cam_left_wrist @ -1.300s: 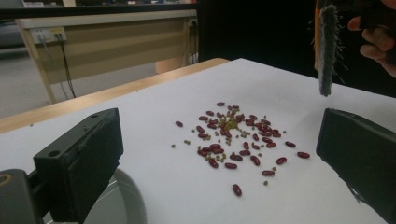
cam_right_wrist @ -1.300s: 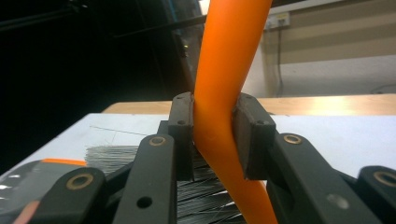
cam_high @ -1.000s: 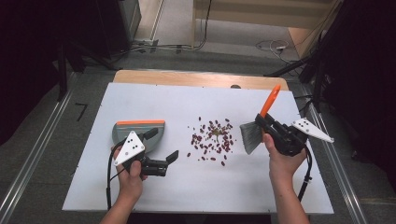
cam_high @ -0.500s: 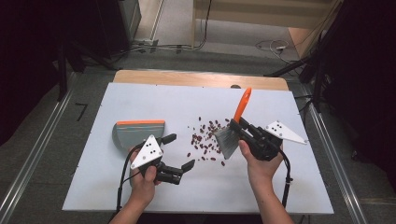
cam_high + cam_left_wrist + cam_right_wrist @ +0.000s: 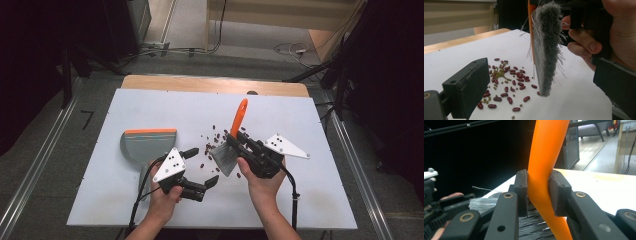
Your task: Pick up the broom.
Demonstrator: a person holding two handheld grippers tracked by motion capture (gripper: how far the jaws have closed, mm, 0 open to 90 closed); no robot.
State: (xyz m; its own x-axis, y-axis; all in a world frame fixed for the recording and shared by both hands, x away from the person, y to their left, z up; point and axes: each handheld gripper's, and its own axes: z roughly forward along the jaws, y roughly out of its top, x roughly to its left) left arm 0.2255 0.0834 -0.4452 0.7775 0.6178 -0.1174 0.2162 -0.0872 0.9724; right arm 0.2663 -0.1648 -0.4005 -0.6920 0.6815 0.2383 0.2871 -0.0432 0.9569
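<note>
- The white counter [image 5: 300, 200] carries everything, with a bare wooden strip [image 5: 210, 84] along its far edge.
- A grey dustpan [image 5: 142, 145] with an orange front lip lies flat on the counter's left half, just beyond the left hand.
- A hand brush [image 5: 231, 145] with grey bristles and an orange handle is held near the counter's middle, bristles down and handle tilted up and away. In the left gripper view its bristle tips [image 5: 545, 93] sit at the near edge of the spill.
- The right gripper [image 5: 239, 145] has its jaws clamped on the brush handle [image 5: 544, 170], one pad on each side.
- The left gripper [image 5: 202, 167] is low over the counter, left of the brush, with its jaws spread wide and nothing between them.
- Red beans [image 5: 510, 82] mixed with small green ones lie scattered on the counter between the dustpan and the brush, just beside the bristles.
</note>
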